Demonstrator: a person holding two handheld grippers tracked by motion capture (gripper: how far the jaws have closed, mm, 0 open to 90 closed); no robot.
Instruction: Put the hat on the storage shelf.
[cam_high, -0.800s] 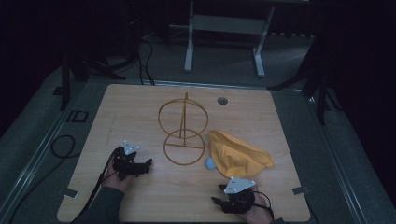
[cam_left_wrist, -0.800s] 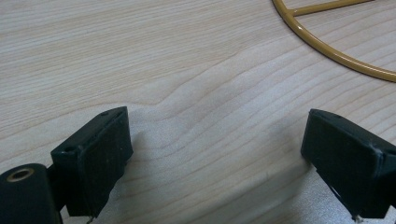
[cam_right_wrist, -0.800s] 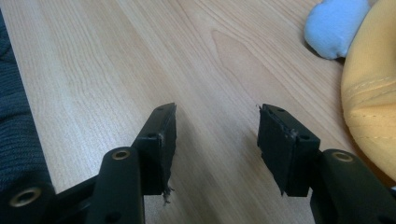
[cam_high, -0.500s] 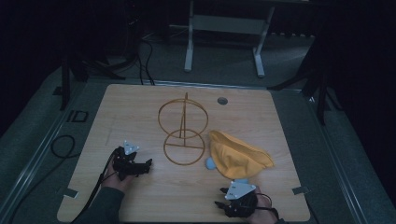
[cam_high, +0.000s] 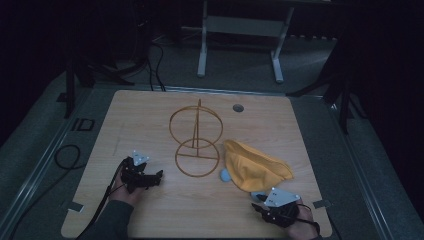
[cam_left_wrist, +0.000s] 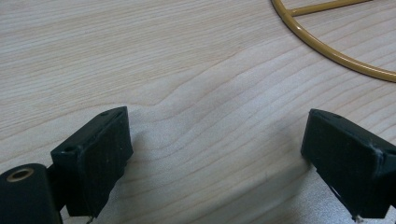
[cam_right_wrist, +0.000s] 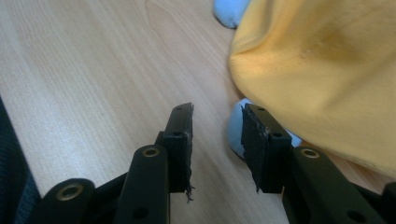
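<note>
Yellow cloth (cam_high: 255, 167) lies crumpled at lower right of the high view, long axis running from upper left to lower right, on the wooden table (cam_high: 150, 115). A pale blue piece (cam_high: 225, 175) peeks out at its left edge, another blue piece (cam_right_wrist: 236, 128) at its near edge. Gold wire stand (cam_high: 196, 137) sits mid-table, upright ring over a flat ring base. Right gripper (cam_high: 265, 207) at bottom right, jaws narrowly parted, empty, right jaw just beside the blue piece; cannot tell if touching. Left gripper (cam_high: 150, 178) at lower left, jaws wide apart over bare wood, holding nothing, near the base ring.
</note>
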